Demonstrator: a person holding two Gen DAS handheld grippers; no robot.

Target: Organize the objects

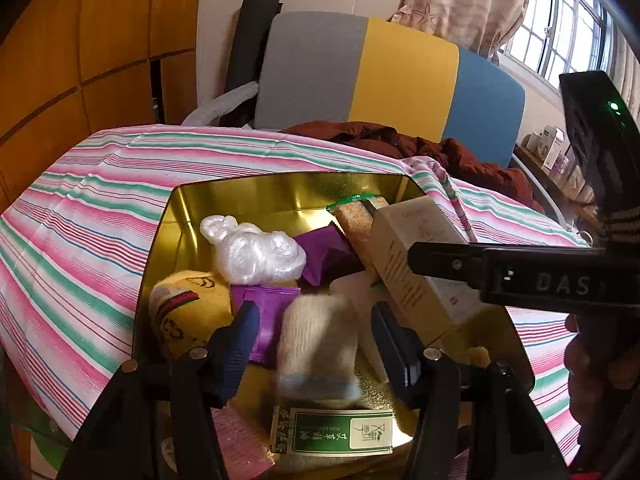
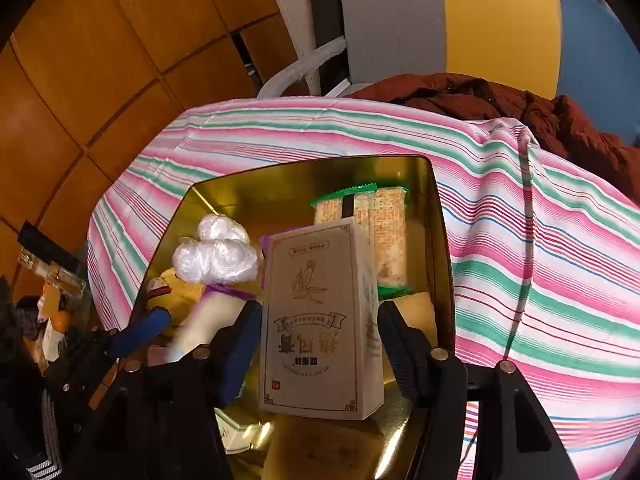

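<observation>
Cream sock (image 1: 316, 344), beige box (image 2: 320, 320), gold tin (image 1: 224, 200)

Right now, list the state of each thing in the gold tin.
gold metal tin: lid off, part filled
beige printed carton: between right gripper jaws, unpressed
cream knitted sock: blurred, between left gripper jaws, unpressed
clear plastic bag: crumpled
</observation>
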